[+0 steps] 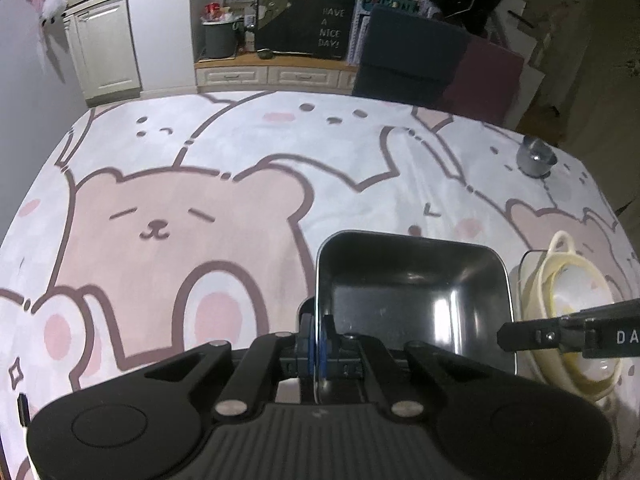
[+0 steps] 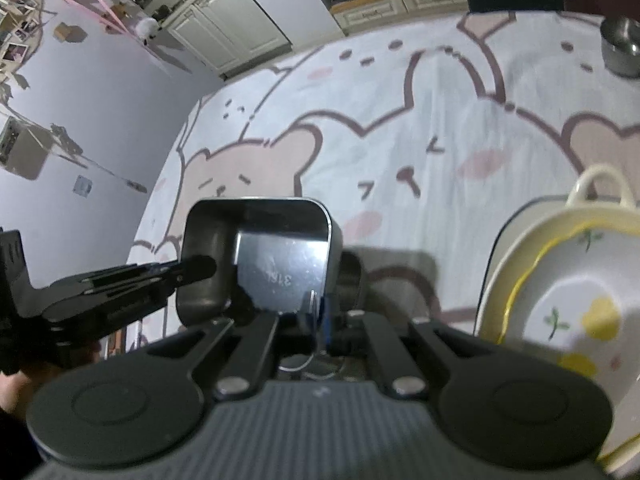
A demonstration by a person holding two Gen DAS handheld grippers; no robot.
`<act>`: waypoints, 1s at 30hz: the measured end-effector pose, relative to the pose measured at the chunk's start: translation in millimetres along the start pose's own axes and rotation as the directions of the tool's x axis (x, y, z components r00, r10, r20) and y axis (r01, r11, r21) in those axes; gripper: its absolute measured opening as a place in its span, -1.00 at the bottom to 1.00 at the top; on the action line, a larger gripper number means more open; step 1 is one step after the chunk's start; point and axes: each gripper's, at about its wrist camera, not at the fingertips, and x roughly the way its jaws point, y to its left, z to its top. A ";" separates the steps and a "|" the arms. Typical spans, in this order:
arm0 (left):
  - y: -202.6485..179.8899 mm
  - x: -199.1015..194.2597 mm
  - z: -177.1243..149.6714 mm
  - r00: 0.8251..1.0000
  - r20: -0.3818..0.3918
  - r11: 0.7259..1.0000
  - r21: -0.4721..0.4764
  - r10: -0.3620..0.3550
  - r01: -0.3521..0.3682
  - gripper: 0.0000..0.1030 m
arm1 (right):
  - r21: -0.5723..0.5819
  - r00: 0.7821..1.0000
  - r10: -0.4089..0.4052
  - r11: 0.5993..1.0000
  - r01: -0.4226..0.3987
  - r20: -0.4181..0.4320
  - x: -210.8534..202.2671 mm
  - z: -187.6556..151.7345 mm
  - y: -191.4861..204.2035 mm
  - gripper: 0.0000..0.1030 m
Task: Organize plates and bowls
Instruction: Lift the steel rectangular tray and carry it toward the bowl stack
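A square steel tray [image 1: 412, 292] is held above the bear-print tablecloth. My left gripper [image 1: 319, 344] is shut on the tray's left rim, its blue pads on either side of the wall. My right gripper [image 2: 318, 316] is shut on the tray's right rim [image 2: 328, 248]; the tray shows in the right wrist view [image 2: 260, 264]. The right gripper's finger shows in the left wrist view [image 1: 560, 330], and the left gripper's finger in the right wrist view [image 2: 120, 284]. A stack of cream bowls and plates with a flower pattern [image 2: 560, 288] stands to the tray's right [image 1: 568, 300].
A small steel bowl [image 1: 534, 156] stands at the table's far right, also in the right wrist view [image 2: 622, 46]. The tablecloth [image 1: 200, 200] covers the table. A dark chair back [image 1: 408, 52] stands beyond the far edge. A grey wall [image 2: 80, 120] lies on the left.
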 end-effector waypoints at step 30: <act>-24.0 39.7 -21.3 0.990 -0.053 0.983 0.139 0.132 -0.123 -0.49 | 0.012 0.997 -0.056 0.998 0.056 -0.056 36.5 -13.0 4.0 -0.90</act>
